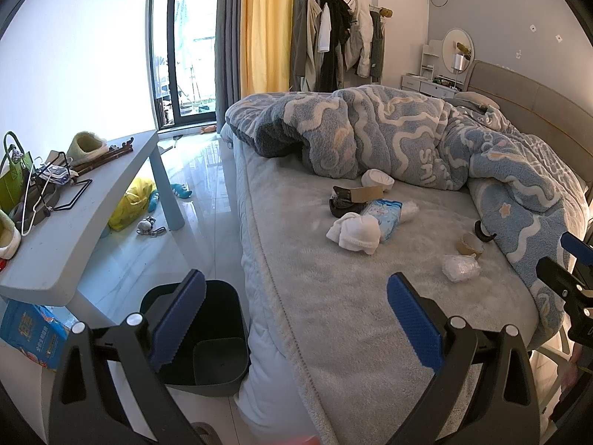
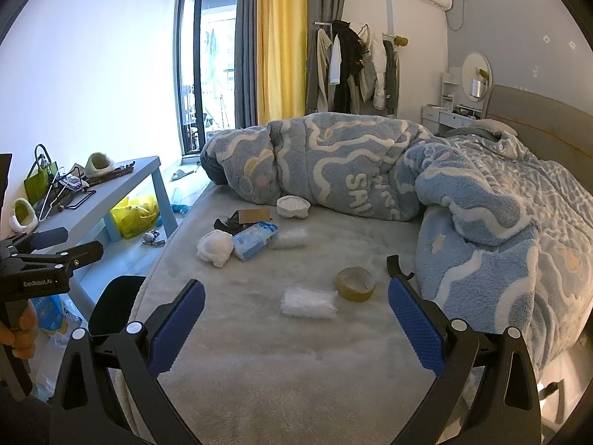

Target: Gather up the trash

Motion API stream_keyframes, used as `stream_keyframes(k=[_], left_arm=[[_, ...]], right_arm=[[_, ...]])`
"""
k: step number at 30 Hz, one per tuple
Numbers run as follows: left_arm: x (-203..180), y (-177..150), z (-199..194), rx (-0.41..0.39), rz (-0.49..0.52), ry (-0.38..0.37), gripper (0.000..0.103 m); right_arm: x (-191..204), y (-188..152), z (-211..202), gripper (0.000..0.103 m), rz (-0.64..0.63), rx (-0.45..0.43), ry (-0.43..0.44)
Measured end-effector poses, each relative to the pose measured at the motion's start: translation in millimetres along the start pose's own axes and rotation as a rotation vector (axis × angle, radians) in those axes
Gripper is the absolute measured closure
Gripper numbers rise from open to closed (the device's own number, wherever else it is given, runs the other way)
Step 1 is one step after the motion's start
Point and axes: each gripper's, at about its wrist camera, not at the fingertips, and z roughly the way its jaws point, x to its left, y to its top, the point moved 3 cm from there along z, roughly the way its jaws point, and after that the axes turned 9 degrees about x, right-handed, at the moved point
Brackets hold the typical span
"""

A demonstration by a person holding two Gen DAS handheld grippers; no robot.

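A dark trash bin (image 1: 207, 333) stands on the floor at the bed's left side; its edge shows in the right wrist view (image 2: 111, 304). On the grey bed lie a crumpled clear plastic wrap (image 2: 309, 302) (image 1: 459, 267), a brown tape roll (image 2: 355, 283) (image 1: 470, 244), a black hook (image 2: 396, 267), a blue tissue pack (image 2: 255, 240) (image 1: 381, 215), white socks (image 2: 215, 246) (image 1: 354, 233), and a cardboard piece (image 2: 254, 215). My left gripper (image 1: 296, 319) is open over the bed edge by the bin. My right gripper (image 2: 296, 322) is open and empty, just short of the plastic wrap.
A rumpled blue blanket (image 2: 481, 200) covers the bed's far and right side. A grey low table (image 1: 81, 222) with slippers, a hanger and a green bag stands left. A yellow bag (image 1: 129, 204) and toys lie on the floor. A clothes rack (image 2: 352, 66) stands behind.
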Motion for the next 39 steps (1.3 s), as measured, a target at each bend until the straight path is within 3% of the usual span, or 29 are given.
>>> stream_keyframes(k=[12, 22, 25, 30, 39], left_arm=[[0.3, -0.6, -0.3, 0.0, 0.002, -0.003, 0.003], [-12.8, 0.7, 3.0, -0.002, 0.048, -0.01, 0.004], [-16.7, 6.3, 3.2, -0.002, 0.058, -0.031, 0.004], [-20.2, 13.6, 11.5, -0.009, 0.078, -0.013, 0.004], [-16.5, 23.3, 34.1, 0.028, 0.077, -0.063, 0.004]], right_arm=[[-3.1, -0.6, 1.3, 0.003, 0.003, 0.011, 0.014], [-3.7, -4.8, 18.5, 0.003, 0.012, 0.089, 0.024], [-7.5, -5.8, 24.0, 0.01, 0.038, 0.1, 0.019], [-11.4, -7.3, 44.0, 0.01, 0.055, 0.141, 0.029], [-10.6, -6.1, 80.3, 0.016, 0.081, 0.22, 0.048]])
